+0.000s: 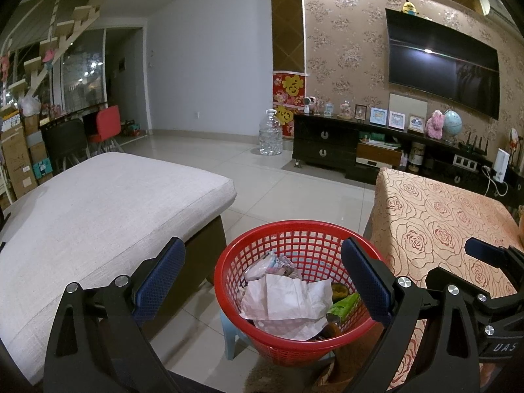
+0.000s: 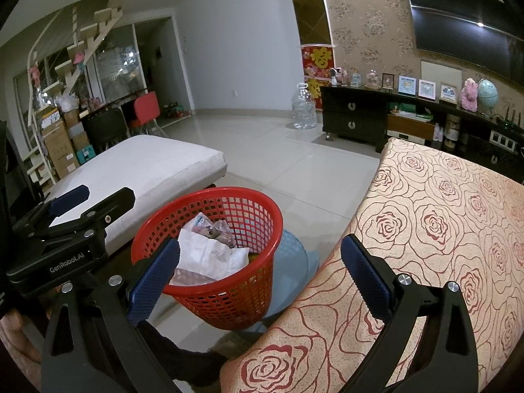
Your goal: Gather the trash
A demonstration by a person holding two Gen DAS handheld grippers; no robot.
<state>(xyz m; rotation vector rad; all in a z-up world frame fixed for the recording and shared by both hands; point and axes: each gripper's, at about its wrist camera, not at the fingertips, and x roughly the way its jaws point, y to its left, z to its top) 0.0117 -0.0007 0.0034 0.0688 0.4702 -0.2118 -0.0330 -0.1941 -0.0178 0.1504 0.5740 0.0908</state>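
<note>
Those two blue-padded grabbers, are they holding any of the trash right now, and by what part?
Nothing is held. The left gripper is open above the red basket, and the right gripper is open beside the rose-patterned table. The trash lies loose in the basket.

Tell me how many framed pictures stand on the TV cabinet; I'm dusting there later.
5: a small dark frame leftmost, then two blue frames, a wooden one, and a big blank panel behind. Others may be hidden.

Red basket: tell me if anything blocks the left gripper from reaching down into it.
Nothing visible does. The left gripper hangs open directly above the red basket, whose mouth is uncovered. Only crumpled paper and a green wrapper lie inside, below the rim.
</note>
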